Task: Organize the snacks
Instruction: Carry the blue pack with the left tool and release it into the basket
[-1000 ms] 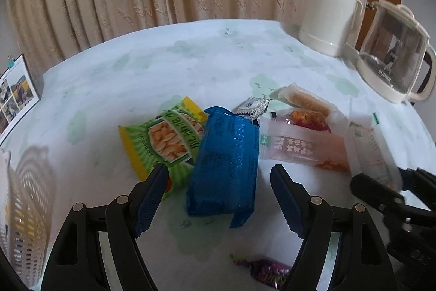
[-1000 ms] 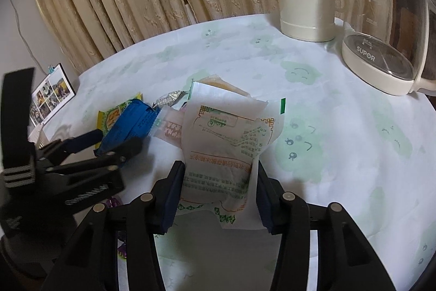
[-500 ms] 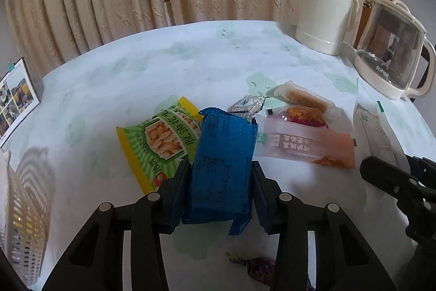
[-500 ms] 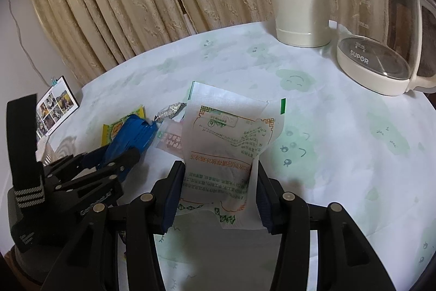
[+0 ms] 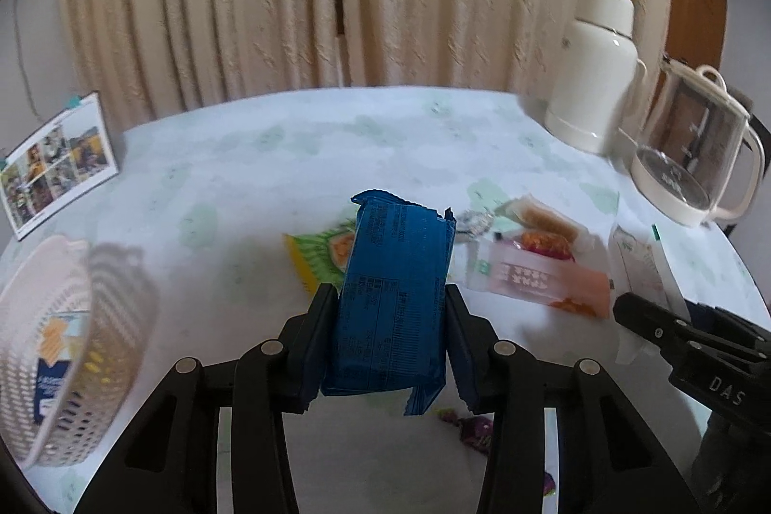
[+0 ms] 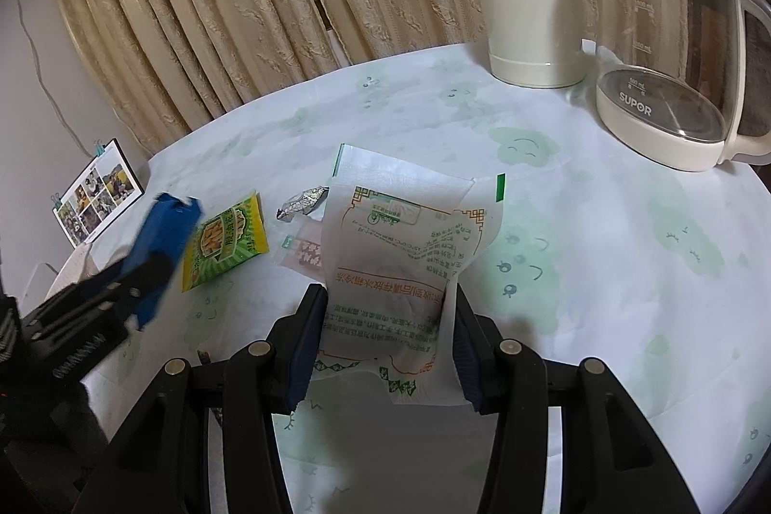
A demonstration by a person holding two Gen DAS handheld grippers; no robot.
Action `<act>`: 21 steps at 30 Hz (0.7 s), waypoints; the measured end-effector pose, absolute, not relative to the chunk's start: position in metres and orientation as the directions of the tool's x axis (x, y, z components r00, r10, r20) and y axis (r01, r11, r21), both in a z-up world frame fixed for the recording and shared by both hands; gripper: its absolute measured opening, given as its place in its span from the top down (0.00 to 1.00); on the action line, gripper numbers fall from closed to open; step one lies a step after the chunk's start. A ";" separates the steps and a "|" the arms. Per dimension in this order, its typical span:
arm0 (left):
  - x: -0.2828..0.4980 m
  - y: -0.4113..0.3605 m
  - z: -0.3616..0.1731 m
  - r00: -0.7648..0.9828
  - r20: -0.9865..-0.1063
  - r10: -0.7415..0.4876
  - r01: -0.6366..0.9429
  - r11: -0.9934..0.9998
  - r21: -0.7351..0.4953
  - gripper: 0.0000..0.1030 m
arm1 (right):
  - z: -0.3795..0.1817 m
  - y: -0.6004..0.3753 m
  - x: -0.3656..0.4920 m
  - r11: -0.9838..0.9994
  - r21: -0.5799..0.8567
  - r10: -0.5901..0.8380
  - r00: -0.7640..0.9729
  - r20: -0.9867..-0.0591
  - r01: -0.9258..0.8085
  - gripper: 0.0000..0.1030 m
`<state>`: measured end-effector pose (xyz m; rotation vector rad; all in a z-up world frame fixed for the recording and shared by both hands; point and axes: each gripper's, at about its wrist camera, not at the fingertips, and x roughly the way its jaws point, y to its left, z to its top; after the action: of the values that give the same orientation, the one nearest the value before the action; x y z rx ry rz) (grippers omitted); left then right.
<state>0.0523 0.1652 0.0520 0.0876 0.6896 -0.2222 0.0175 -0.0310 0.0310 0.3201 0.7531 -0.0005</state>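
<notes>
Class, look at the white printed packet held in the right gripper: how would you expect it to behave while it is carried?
The white packet, gripped low by the right gripper, is probably floppy: its top edge curls and creases. It looks thin and flat, so likely light for its size. Its surface seems smooth, so it might slip if the fingers loosen.

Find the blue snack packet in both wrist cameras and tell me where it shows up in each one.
Left wrist: the blue snack packet fills the centre, clamped in the left gripper.
Right wrist: it sits at the far left edge, blurred, in the left gripper.
Shared landmark: the green and yellow snack bag lies on the table just beside it in both views.
</notes>
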 end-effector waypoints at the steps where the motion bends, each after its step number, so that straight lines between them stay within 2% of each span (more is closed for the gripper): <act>1: 0.050 0.170 0.055 0.760 -0.629 -0.163 0.217 0.976 0.009 0.57 | 0.031 -0.031 0.018 0.952 0.284 0.113 0.731 -0.673 0.114 0.55; 15: 0.030 0.226 0.082 0.830 -0.555 -0.066 0.077 0.997 -0.003 0.57 | 0.030 -0.031 0.018 0.952 0.285 0.114 0.732 -0.672 0.113 0.55; 21: 0.024 0.257 0.089 0.849 -0.529 0.012 -0.011 1.000 0.005 0.57 | 0.030 -0.031 0.019 0.952 0.283 0.112 0.732 -0.672 0.114 0.55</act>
<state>0.0244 0.2575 0.0891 0.0016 0.5569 0.0121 0.0186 -0.0311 0.0295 0.3175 0.7524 -0.0013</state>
